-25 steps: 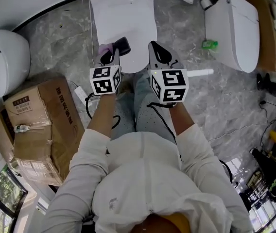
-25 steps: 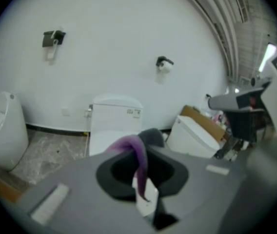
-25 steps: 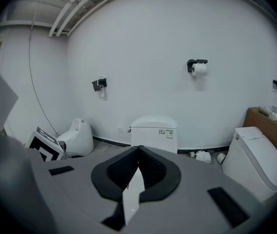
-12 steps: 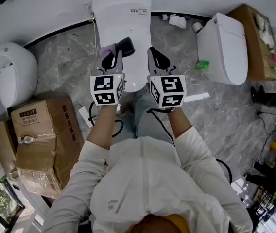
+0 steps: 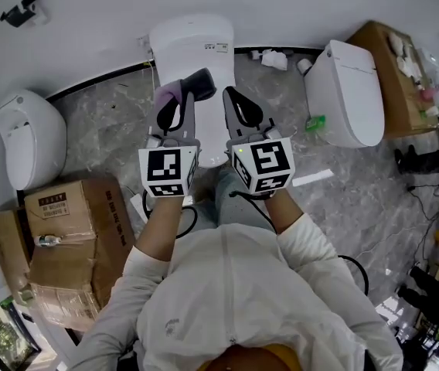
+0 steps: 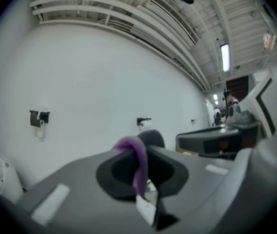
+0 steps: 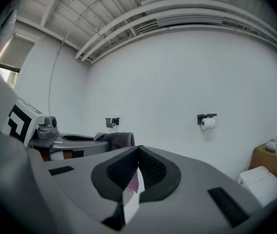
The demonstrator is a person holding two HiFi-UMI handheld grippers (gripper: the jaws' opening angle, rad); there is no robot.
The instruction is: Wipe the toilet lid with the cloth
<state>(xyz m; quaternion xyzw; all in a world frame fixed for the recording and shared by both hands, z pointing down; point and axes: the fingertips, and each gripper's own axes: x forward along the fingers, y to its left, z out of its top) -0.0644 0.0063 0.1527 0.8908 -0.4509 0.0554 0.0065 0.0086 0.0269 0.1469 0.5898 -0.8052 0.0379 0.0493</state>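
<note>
Bathroom-type room w/ grey marble floor (image 5: 111, 91) and plain white wall (image 5: 88, 22); three white toilets stand on it, cardboard boxes (image 5: 73, 230) at lower left.

Vs 1 s ago: both grippers have come up off the toilet lid (image 5: 192, 56) and now point nearly level at the wall. The head view has lifted too, so the whole middle toilet and more wall show; before, only the lid's front half was in frame. The cloth hasn't left the left gripper.

left gripper (image 5: 175, 99) (image 6: 141, 165): fingers clamped on the cloth (image 5: 188, 86) (image 6: 134, 155), held in the air above the lid, not touching it. Cloth is bunched at the fingertips; its long axis runs across the head view, purple end left, dark grey end right and slightly higher. In the left gripper view a purple strip hangs down btwn the fingers.

right gripper (image 5: 233, 103) (image 7: 138, 157): fingers closed together, just beside the left one.

Lid's long axis runs from wall toward the person, rounded front end nearest them.
</note>
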